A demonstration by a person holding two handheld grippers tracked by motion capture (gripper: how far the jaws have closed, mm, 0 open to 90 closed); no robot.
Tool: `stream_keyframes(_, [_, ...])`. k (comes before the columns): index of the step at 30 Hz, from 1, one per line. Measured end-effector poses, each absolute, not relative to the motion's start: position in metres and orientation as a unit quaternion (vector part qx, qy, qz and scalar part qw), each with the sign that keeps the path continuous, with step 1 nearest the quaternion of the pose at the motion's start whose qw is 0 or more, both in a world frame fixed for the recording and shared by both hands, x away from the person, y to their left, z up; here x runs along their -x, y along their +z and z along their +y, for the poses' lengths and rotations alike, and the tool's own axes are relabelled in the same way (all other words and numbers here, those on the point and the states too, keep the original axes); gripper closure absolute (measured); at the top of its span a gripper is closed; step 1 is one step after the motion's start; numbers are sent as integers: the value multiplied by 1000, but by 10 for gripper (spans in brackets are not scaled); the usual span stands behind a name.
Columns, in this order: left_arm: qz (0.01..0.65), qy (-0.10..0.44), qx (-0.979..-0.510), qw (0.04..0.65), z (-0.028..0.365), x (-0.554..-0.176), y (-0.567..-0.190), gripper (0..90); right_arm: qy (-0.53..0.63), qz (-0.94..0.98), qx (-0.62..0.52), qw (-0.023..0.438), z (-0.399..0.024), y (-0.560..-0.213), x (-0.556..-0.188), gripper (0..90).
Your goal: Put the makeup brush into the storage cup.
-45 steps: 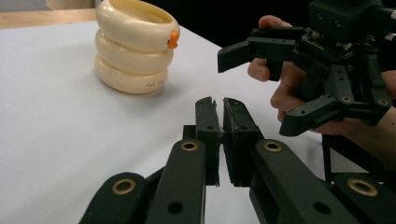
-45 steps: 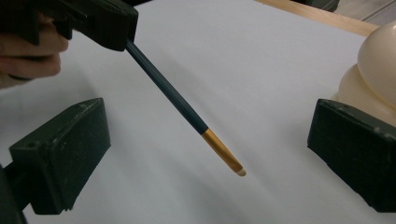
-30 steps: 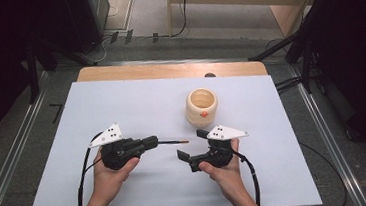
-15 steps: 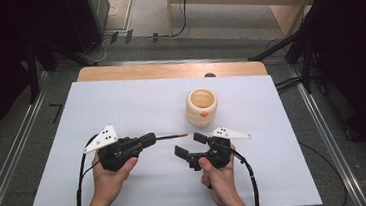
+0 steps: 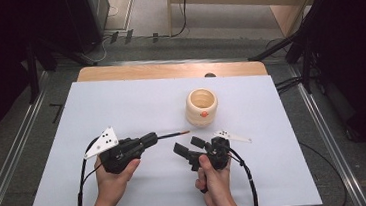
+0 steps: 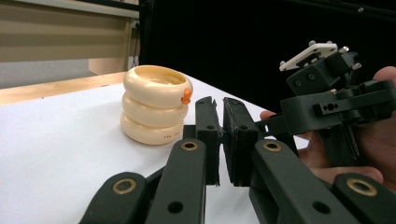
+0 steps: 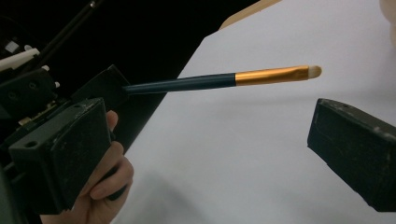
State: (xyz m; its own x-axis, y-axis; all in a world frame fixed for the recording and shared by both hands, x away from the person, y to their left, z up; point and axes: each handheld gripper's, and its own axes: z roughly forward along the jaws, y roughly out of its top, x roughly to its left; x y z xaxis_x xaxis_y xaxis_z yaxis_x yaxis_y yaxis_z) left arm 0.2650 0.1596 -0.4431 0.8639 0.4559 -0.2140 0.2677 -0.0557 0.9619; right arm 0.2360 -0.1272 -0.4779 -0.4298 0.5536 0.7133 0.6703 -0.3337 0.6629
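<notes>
L gripper (image 5: 150, 138) clamps a makeup brush (image 5: 171, 133) by its handle, tip aimed toward the ringed cream holder (image 5: 202, 107) nearby, likely for dropping in; R gripper (image 5: 189, 149) sits w/ jaws wide apart just beside it

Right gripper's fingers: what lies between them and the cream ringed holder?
In the high view, bare white table separates the open right gripper from the holder. The brush, clamped in the left gripper, points into that stretch.
</notes>
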Motion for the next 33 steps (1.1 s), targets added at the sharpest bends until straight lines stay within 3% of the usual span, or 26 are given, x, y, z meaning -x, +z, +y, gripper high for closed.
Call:
stream_keyframes(10, [243,89,-713,652,151,-258,-448,870,-631,-526,565,79,-129,-479,-233,19])
stream_keyframes(33, [233,93,-714,653,136,-249,-456,870,-624,-429,637,146,-138,-486,-237,274])
